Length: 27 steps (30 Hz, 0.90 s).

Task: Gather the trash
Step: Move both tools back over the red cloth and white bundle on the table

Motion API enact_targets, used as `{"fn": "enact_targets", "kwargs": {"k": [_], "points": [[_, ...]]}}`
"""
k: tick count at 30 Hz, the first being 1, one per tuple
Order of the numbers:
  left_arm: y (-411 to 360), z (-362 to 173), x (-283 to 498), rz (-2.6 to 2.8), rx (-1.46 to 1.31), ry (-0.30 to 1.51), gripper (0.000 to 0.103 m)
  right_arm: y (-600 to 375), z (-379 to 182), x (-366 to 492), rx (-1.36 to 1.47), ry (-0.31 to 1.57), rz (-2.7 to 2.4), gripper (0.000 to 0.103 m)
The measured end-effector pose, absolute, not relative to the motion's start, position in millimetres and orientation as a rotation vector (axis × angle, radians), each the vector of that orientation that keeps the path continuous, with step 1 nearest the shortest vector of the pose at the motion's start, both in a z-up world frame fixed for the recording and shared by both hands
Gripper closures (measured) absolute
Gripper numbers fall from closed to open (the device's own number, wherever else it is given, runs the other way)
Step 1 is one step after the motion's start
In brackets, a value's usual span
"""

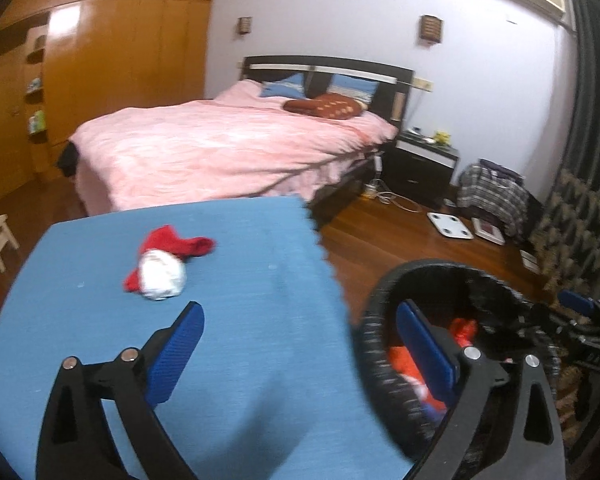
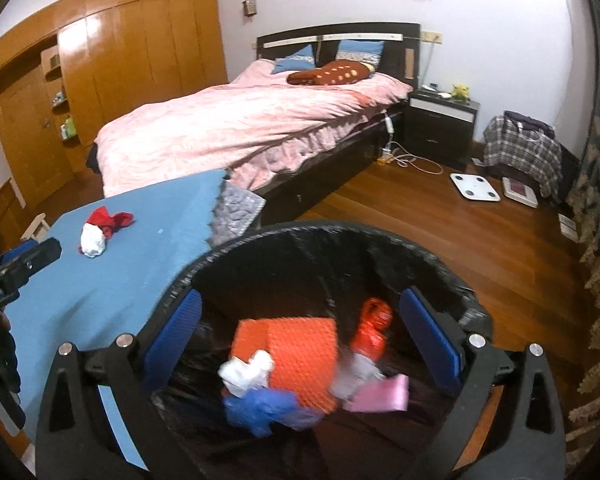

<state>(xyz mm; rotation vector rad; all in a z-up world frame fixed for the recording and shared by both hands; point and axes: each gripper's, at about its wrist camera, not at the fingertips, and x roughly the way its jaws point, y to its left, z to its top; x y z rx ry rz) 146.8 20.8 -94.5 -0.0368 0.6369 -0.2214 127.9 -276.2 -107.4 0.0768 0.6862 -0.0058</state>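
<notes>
Crumpled white paper (image 1: 162, 275) on red cloth (image 1: 180, 245) is shown at eleven o'clock from the empty, spread left gripper (image 1: 300, 344); the right gripper (image 2: 300, 340), likewise released, is farther.

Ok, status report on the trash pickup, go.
Both grippers open and empty: left gripper over the blue table, right gripper over the bin. Red-and-white wad left on table. Path clear.
</notes>
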Motion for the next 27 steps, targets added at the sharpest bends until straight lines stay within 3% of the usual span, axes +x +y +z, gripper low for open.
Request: {"fn": "enact_targets", "kwargs": {"k": [17, 27], "points": [[148, -116, 170, 0.017, -0.096, 0.639, 0.008, -134, -106, 218, 0.005, 0.665, 0.201, 0.006], [203, -137, 198, 0.103, -0.122, 0.662, 0.008, -59, -137, 266, -0.055, 0.708, 0.287, 0.006]]}}
